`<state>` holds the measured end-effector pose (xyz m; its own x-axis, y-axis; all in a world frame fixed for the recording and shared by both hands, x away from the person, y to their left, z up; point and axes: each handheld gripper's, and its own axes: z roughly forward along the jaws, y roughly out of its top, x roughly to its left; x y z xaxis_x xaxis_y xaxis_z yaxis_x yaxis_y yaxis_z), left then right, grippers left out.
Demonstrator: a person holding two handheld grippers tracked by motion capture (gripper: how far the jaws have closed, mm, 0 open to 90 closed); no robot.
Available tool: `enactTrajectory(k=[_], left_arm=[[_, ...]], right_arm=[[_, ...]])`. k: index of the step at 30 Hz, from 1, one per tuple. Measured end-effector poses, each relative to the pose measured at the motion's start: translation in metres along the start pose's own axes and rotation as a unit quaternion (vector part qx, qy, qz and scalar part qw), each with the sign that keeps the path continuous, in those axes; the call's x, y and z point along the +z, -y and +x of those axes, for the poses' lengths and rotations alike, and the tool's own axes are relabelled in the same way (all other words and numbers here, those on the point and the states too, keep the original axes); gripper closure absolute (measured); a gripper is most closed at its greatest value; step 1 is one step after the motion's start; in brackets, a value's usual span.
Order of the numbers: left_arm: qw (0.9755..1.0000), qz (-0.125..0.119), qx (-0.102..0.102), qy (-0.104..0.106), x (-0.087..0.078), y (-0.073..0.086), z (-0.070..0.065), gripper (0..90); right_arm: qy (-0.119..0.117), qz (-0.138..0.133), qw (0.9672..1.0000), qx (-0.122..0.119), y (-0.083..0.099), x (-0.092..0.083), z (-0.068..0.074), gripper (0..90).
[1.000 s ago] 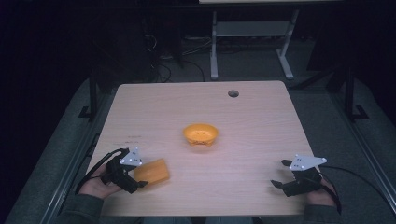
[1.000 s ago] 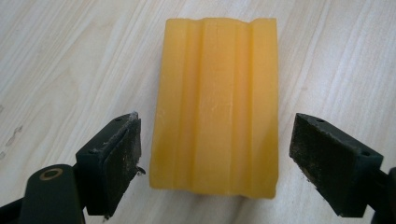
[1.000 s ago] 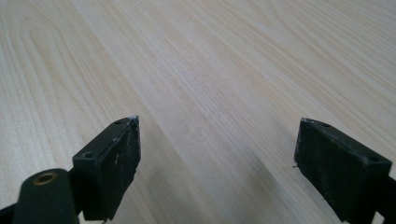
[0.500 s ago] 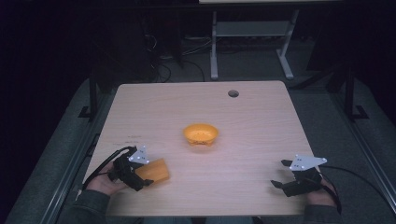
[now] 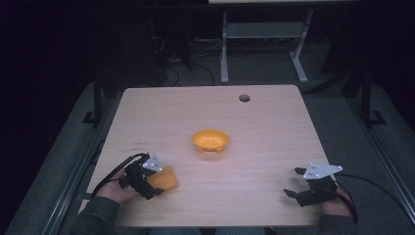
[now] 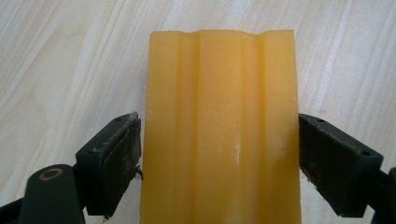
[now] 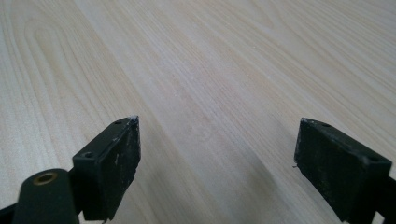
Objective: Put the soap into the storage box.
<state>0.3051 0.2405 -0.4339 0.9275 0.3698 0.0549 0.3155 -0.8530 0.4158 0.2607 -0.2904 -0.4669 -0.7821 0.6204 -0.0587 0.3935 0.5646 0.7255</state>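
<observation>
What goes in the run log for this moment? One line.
left gripper: shut on orange ridged block | right gripper: open, idle | orange bowl: table centre

Dim lab or test room, bare pale wood-grain table (image 5: pixel 274 122) with cable hole (image 5: pixel 244 98), grey carpet floor, loose cables (image 5: pixel 195 51), metal stand legs (image 5: pixel 230 44) behind

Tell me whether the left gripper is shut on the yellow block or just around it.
Cannot tell for sure. In the left gripper view both jaws of the left gripper flank the yellow block; the left touches, the right is nearly flush.
</observation>
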Motion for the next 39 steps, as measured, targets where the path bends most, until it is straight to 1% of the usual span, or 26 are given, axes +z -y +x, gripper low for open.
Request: enactTrajectory(k=[2, 3, 5, 6, 9, 13, 16, 21, 25, 28, 29, 31, 33, 34, 39], left_arm=[[1.0, 0.003, -0.001, 0.001, 0.0019, -0.0001, 0.0005, 16.3], [1.0, 0.008, 0.0, 0.005, 0.0034, -0.0003, 0.0012, 16.5], [1.0, 0.009, -0.001, 0.004, 0.0048, -0.0003, 0.0009, 16.8], [0.9999, 0.013, 0.001, 0.005, 0.0049, -0.0005, 0.0012, 16.8], [0.9999, 0.011, -0.002, 0.007, 0.0072, -0.0005, 0.0002, 17.1], [1.0, -0.001, -0.007, 0.007, 0.0082, 0.0033, 0.0, 19.1], [1.0, -0.003, -0.003, 0.004, 0.0077, 0.0035, -0.0004, 19.5], [1.0, -0.007, -0.004, 0.004, 0.0081, 0.0044, -0.0006, 19.5], [0.9999, -0.011, 0.002, 0.002, 0.0078, 0.0058, 0.0, 19.7], [0.9999, -0.011, 0.002, 0.002, 0.0078, 0.0058, 0.0001, 19.9], [0.9999, -0.011, -0.002, 0.004, 0.0078, 0.0058, -0.0004, 20.1], [0.9999, -0.011, 0.003, -0.003, 0.0068, 0.0052, -0.0018, 20.5], [0.9999, -0.012, 0.003, -0.005, 0.0063, 0.0053, -0.0021, 20.8], [0.9999, -0.011, 0.004, -0.011, 0.006, 0.0051, -0.0029, 20.7], [0.9999, -0.01, 0.0, -0.013, 0.0049, 0.0044, -0.0037, 20.9]], right_arm=[[0.0, 0.0, 1.0, 0.0, 0.0, -0.0001, 0.0, 14.0], [0.0, 0.0, 1.0, 0.0, 0.0, -0.0002, 0.0001, 14.0], [0.0, 0.0, 1.0, 0.0, 0.0, -0.0003, 0.0001, 14.0], [0.0, 0.0, 1.0, 0.001, 0.0, -0.0003, 0.0002, 14.0], [0.0, 0.0, 1.0, 0.001, 0.0001, -0.0006, 0.0003, 14.0], [-0.001, -0.001, 1.0, 0.002, -0.0001, -0.0003, 0.0007, 14.0], [0.0, 0.0, 1.0, 0.0, -0.0004, -0.0003, 0.0008, 14.0], [0.0, 0.001, 1.0, -0.001, -0.0008, 0.0001, 0.0007, 14.0], [-0.001, 0.003, 1.0, 0.001, -0.0011, 0.0006, 0.0014, 14.0], [0.0, 0.002, 1.0, -0.004, -0.0015, 0.0002, 0.0014, 14.0], [0.001, 0.001, 1.0, -0.005, -0.0019, -0.0002, 0.0019, 14.0], [0.002, 0.0, 1.0, -0.009, -0.0025, -0.0009, 0.0023, 14.0], [0.002, -0.002, 1.0, -0.009, -0.0032, -0.0016, 0.0033, 14.0], [0.003, -0.003, 0.9999, -0.01, -0.0035, -0.0019, 0.0033, 14.0], [0.002, -0.003, 0.9999, -0.011, -0.0041, -0.0016, 0.0033, 14.0]])
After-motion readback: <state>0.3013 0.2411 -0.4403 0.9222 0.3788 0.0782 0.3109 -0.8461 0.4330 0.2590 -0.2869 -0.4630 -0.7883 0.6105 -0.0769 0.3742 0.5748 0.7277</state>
